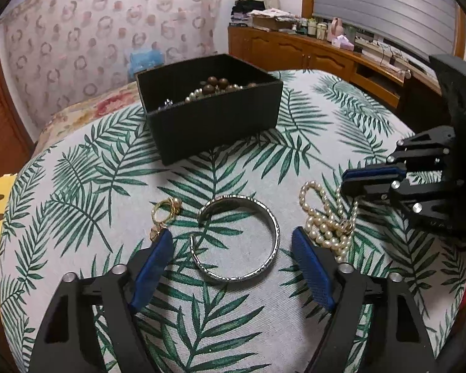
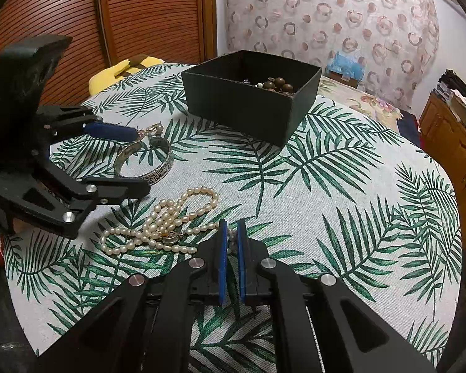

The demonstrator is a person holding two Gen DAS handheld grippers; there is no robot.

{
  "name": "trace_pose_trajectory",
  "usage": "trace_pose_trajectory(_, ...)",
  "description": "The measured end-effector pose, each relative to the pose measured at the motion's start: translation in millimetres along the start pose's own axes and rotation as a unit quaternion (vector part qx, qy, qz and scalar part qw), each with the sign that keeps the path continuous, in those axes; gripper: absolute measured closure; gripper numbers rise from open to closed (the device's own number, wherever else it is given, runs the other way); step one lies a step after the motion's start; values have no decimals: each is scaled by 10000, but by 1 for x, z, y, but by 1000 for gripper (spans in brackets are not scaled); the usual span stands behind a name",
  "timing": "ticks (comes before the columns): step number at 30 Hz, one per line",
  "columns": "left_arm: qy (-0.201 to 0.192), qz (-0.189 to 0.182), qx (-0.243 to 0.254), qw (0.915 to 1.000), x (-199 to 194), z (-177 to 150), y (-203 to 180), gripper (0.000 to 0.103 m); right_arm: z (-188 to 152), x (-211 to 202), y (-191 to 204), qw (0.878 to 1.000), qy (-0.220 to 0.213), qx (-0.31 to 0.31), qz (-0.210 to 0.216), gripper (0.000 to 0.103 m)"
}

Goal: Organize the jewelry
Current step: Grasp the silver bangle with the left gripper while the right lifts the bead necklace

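Note:
A silver bangle [image 1: 275,233] lies flat on the leaf-print cloth [image 1: 87,217], between the fingers of my left gripper [image 1: 233,236]. That gripper is open and its blue pads [image 1: 153,267] stand clear of the bangle's rim. Gold rings [image 1: 164,211] lie just left of the bangle. To the right, a pearl necklace [image 1: 326,220] is heaped on the cloth, and my right gripper [image 2: 232,225] is shut on one strand of the pearl necklace [image 2: 167,217]. The right gripper [image 1: 344,183] shows at the right edge of the left wrist view. From the right wrist view, the left gripper [image 2: 141,160] straddles the bangle [image 2: 164,168].
A black open box [image 1: 211,124] stands further back on the cloth, holding brown beads [image 1: 217,84] and pearls. The box [image 2: 239,105] is beyond both grippers. A yellow object [image 2: 121,71] sits at the cloth's far left edge. A wooden cabinet [image 1: 310,52] runs along the wall.

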State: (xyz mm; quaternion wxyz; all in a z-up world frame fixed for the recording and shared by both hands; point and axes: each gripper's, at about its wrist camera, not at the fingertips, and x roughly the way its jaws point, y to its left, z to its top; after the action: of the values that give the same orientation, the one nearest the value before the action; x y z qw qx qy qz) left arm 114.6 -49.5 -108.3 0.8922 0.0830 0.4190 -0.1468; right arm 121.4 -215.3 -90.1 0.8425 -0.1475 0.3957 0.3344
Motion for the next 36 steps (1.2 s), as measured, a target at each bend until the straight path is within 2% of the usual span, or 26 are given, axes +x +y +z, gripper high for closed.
trace_pose_trajectory(2, -40, -8, 13, 10000, -2, -1, 0, 46, 0, 0, 0, 10000, 0, 0, 0, 96)
trace_pose_trajectory(3, -54, -2, 29, 10000, -3, -1, -1, 48, 0, 0, 0, 10000, 0, -3, -5, 96)
trace_pose_trajectory(19, -479, 8, -111, 9988, -30, 1, 2, 49, 4, -7, -2, 9998, -116, -41, -133, 98)
trace_pose_trajectory(36, -917, 105, -342, 9951, -53, 19, 21, 49, 82, -88, 5, 9913, -1130, -467, -484, 98)
